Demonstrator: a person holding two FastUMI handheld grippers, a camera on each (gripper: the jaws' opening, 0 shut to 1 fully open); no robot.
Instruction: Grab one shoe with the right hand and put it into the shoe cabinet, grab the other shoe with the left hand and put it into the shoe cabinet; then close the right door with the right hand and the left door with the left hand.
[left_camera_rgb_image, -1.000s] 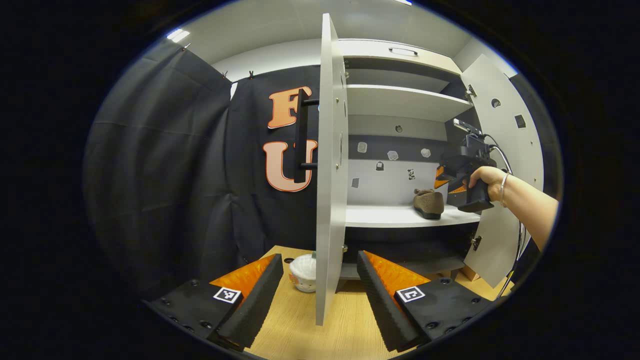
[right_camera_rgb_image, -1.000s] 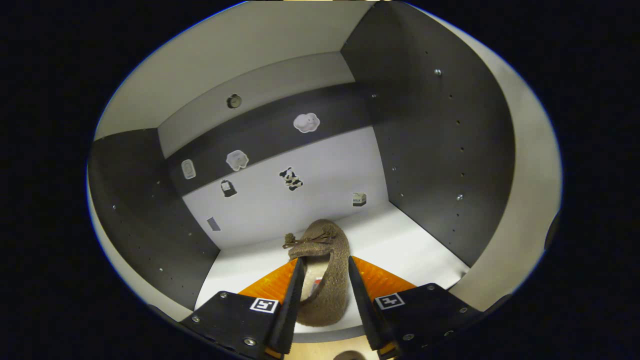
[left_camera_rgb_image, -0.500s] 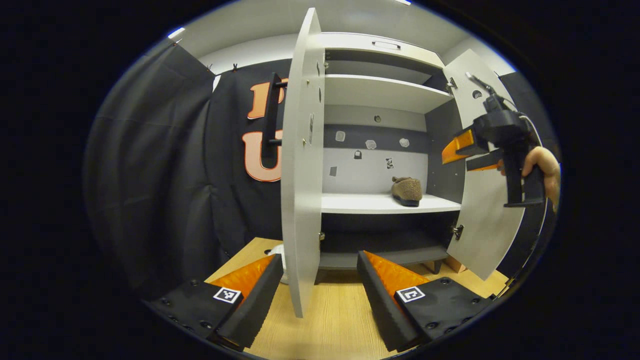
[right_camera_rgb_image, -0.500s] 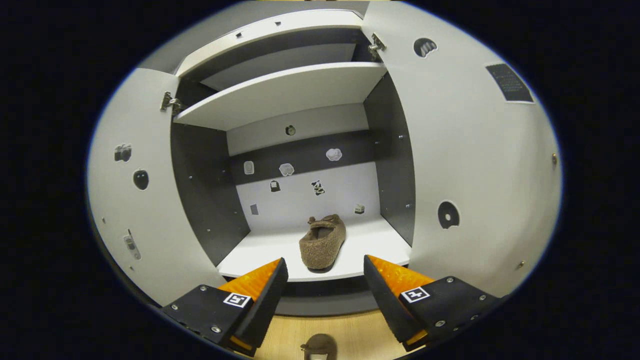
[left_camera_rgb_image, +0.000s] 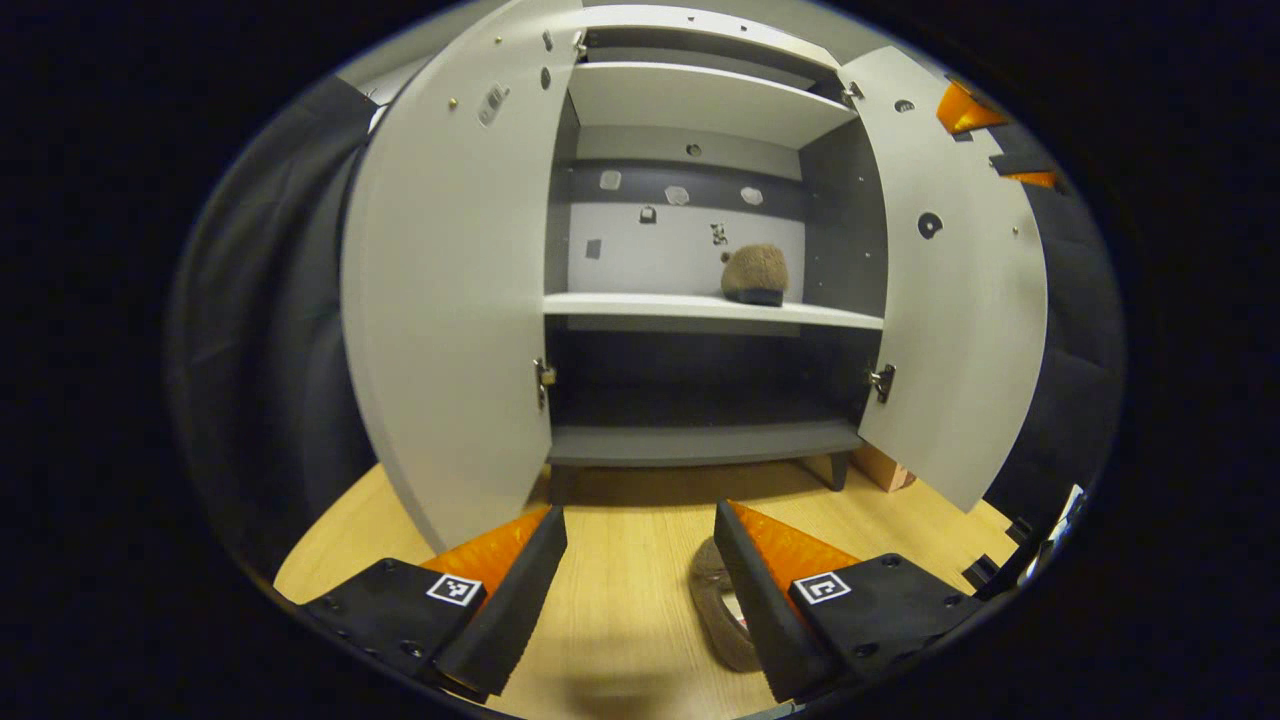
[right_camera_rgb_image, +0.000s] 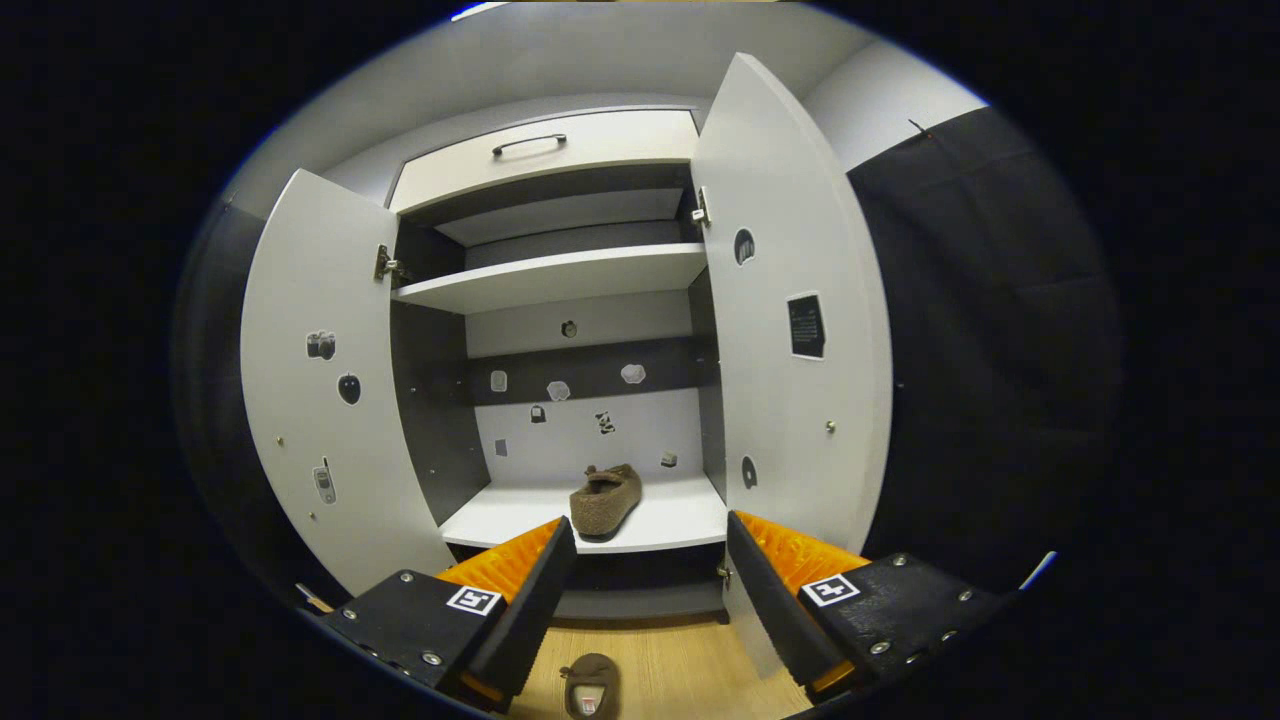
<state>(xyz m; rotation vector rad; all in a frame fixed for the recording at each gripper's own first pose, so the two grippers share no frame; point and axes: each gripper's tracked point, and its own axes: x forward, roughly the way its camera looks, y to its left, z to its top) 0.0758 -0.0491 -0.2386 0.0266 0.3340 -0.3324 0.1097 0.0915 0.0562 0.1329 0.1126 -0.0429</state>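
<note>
Here both grippers' fingers gape, empty; no legible writing.

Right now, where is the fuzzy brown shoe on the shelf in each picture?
Left gripper view: the shoe on the shelf sits right of centre, upper half, toe facing us.
Right gripper view: it sits just below centre.
Shared landmark: the white shelf under it.

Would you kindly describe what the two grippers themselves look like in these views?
Both the left gripper and the right gripper have two wedge-shaped black fingers with ribbed inner pads, bright orange ridged backs, and black bolted base plates, each bearing a small square black-and-white marker.
</note>
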